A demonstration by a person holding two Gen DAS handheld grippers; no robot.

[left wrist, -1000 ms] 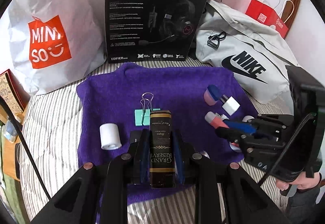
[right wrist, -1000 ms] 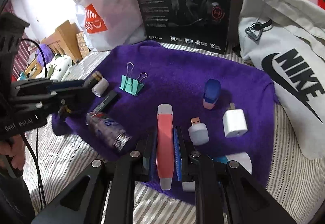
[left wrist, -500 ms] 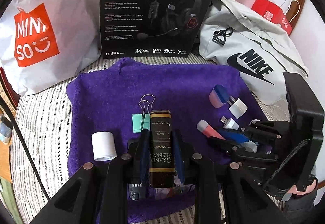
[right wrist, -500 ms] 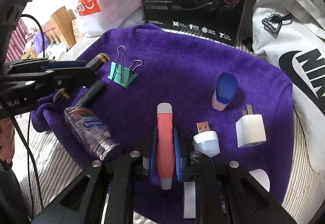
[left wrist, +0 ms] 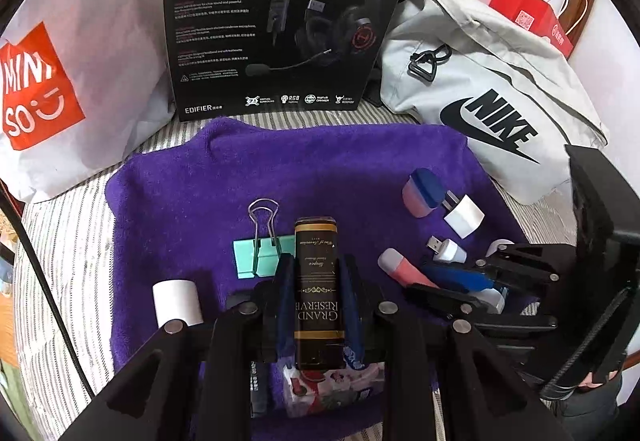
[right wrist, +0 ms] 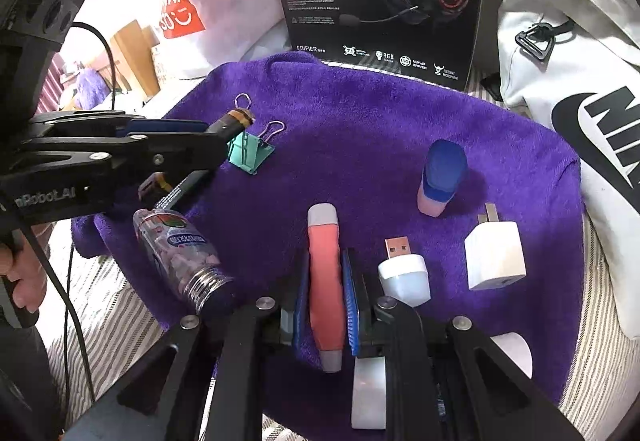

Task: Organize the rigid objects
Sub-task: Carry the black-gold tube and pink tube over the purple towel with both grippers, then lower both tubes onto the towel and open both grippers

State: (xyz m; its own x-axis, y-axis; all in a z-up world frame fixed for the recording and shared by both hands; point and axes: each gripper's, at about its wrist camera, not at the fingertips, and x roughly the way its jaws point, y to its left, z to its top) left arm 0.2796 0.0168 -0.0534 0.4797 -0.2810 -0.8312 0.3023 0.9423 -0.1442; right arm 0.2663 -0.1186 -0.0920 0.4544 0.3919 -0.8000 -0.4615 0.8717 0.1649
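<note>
Left hand-held gripper (left wrist: 316,305) grasps the black box (left wrist: 318,293); right hand-held gripper (right wrist: 326,301) grasps the pink tube (right wrist: 325,273). Set each down gently toward twelve o'clock on the purple towel (right wrist: 360,129), clear of neighbours.

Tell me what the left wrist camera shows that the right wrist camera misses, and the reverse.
Only the left wrist view shows the white paper roll standing on the purple towel and the red paper gift bag at the back. Only the right wrist view shows the clear candy bottle with a metal neck lying on its side. Both show the teal binder clip, the blue-capped pink bottle, the white wall charger, the left gripper shut on the black and gold box, and the right gripper shut on the coral pink tube.
</note>
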